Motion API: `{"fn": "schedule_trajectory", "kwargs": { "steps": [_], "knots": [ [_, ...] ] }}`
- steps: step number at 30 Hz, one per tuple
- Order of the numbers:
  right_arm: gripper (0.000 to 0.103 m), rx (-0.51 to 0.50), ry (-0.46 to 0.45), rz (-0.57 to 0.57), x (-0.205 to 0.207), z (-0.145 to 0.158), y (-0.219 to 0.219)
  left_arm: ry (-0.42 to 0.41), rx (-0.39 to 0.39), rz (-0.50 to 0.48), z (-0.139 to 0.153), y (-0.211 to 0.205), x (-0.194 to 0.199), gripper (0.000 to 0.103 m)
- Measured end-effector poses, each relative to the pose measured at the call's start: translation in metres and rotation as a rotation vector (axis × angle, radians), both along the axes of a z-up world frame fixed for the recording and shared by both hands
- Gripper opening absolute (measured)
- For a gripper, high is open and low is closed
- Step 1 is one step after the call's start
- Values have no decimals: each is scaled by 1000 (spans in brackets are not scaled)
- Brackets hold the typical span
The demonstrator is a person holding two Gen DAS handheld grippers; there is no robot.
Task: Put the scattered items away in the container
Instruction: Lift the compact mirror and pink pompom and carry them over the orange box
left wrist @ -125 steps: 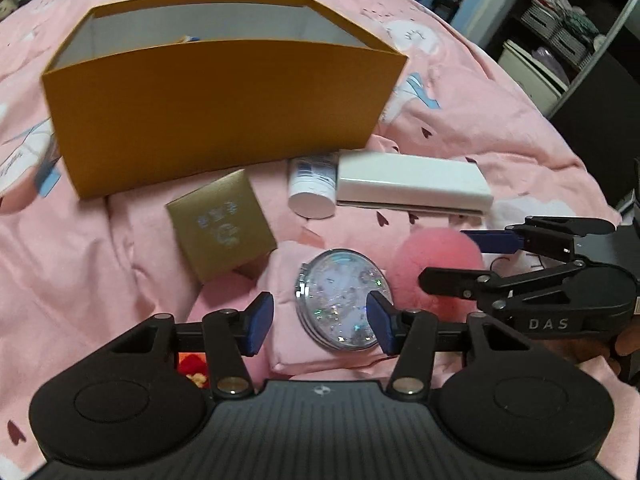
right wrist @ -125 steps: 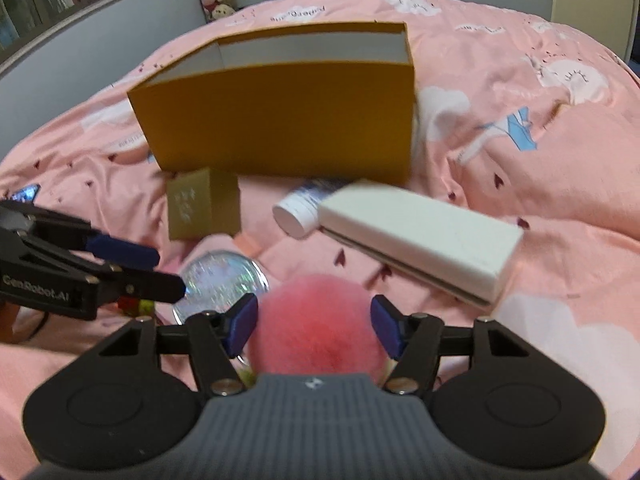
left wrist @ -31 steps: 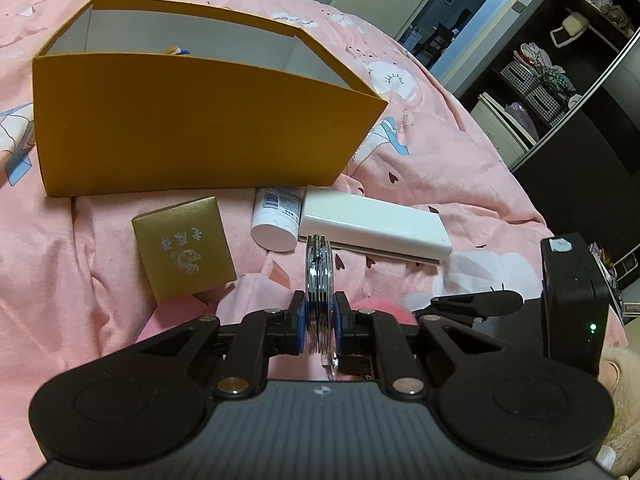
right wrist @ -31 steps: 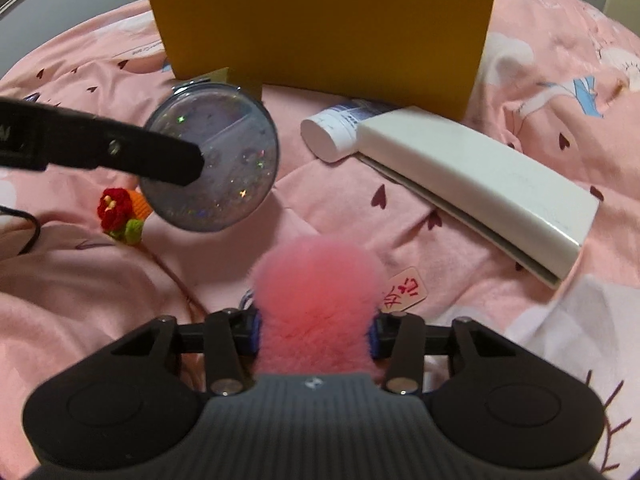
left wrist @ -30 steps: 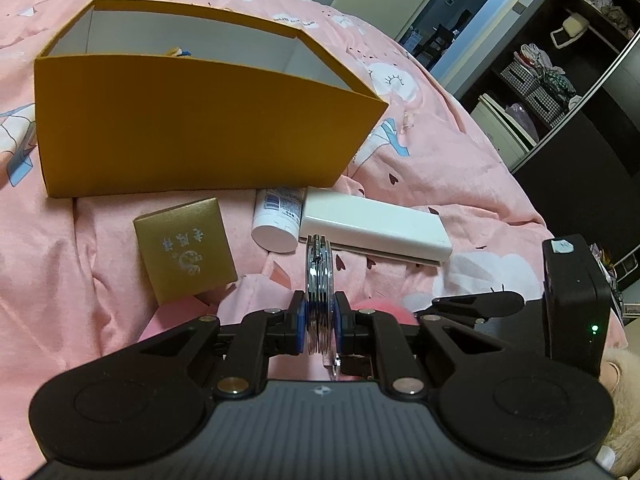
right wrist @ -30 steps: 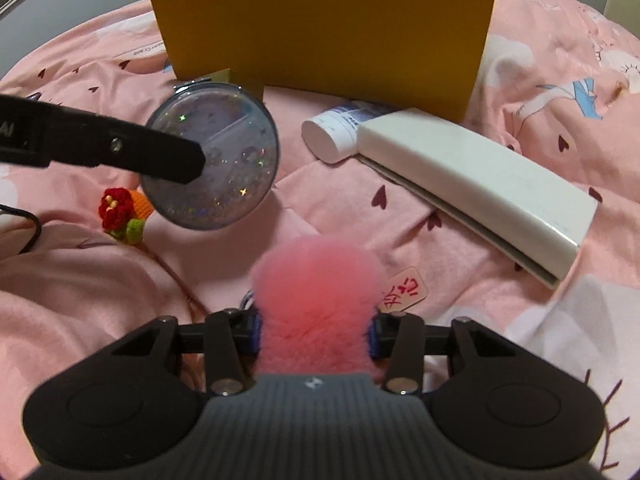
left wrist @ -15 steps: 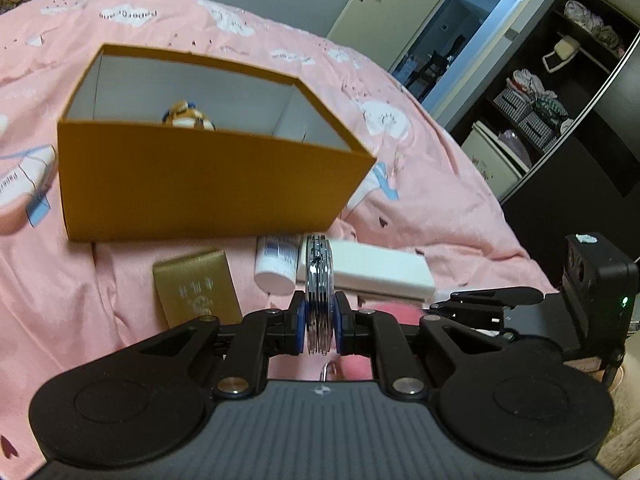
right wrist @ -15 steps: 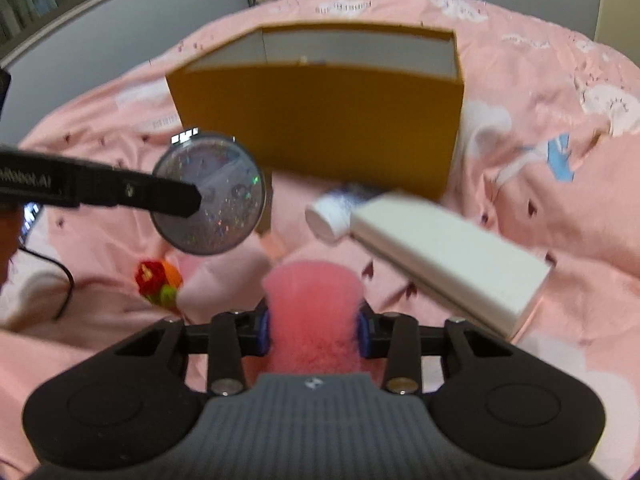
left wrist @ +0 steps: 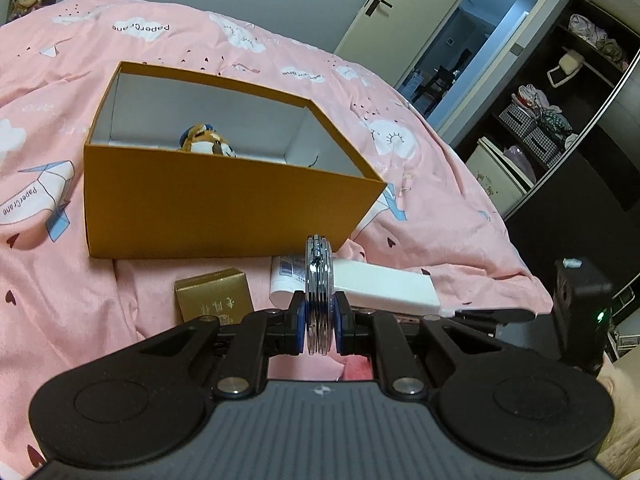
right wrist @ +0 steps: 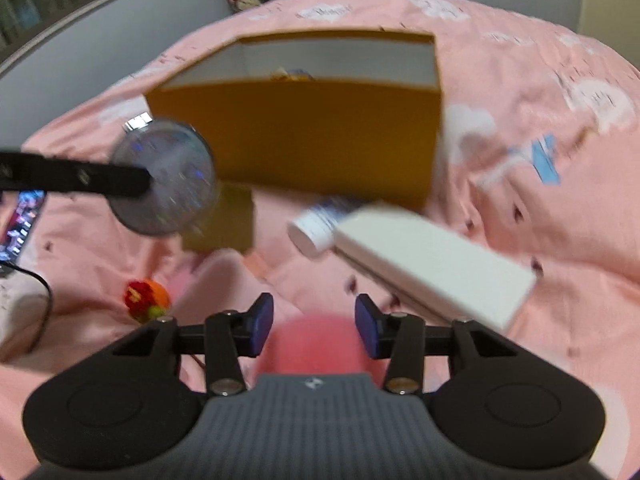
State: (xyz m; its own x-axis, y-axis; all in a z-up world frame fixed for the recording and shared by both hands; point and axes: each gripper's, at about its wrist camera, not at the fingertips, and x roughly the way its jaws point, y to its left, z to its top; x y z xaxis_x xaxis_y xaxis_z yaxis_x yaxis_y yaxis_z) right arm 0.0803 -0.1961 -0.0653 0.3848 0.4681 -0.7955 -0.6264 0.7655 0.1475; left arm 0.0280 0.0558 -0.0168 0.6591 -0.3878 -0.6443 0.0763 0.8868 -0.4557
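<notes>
My left gripper [left wrist: 319, 326] is shut on a round glittery compact mirror [left wrist: 319, 280], held edge-on above the bed in front of the orange box [left wrist: 224, 208]. The mirror [right wrist: 164, 182] also shows in the right wrist view, with the left gripper's finger across it. My right gripper [right wrist: 315, 330] stands open; the pink pompom [right wrist: 316, 344] sits low between its fingers, blurred, and contact is unclear. The orange box [right wrist: 304, 136] lies ahead and holds a small plush toy [left wrist: 206, 145].
On the pink bedspread lie a gold box [left wrist: 214, 300], a white tube [right wrist: 316, 226], a long white case [right wrist: 432, 264] and a red-orange flower charm [right wrist: 146, 300]. A phone [right wrist: 20, 224] and cable lie at the left. Dark shelves [left wrist: 560, 120] stand to the right.
Both grippers have risen, so the box's inside shows. The right gripper's fingers, shut on the pompom half a second ago, now stand apart. The left still holds the mirror.
</notes>
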Motion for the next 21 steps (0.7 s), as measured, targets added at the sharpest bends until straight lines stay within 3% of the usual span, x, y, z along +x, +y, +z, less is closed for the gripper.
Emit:
{"fn": "schedule_trajectory", "kwargs": {
  "steps": [6,10,15,21],
  "knots": [
    [71,-25,37,2,-13,-26,-10,20,20,-24,-7,-8,-1,15],
    [73,-71,36,16,-14,-38,-3,27,27,-33,-10,-10,-2,15],
    [72,-118,36,47,-16,-50,1,40,28,-40,-14,-12,-2,15],
    [58,-118,12,55,-14,-55,1,44,37,-47,-16,-14,-3,15]
  ]
}}
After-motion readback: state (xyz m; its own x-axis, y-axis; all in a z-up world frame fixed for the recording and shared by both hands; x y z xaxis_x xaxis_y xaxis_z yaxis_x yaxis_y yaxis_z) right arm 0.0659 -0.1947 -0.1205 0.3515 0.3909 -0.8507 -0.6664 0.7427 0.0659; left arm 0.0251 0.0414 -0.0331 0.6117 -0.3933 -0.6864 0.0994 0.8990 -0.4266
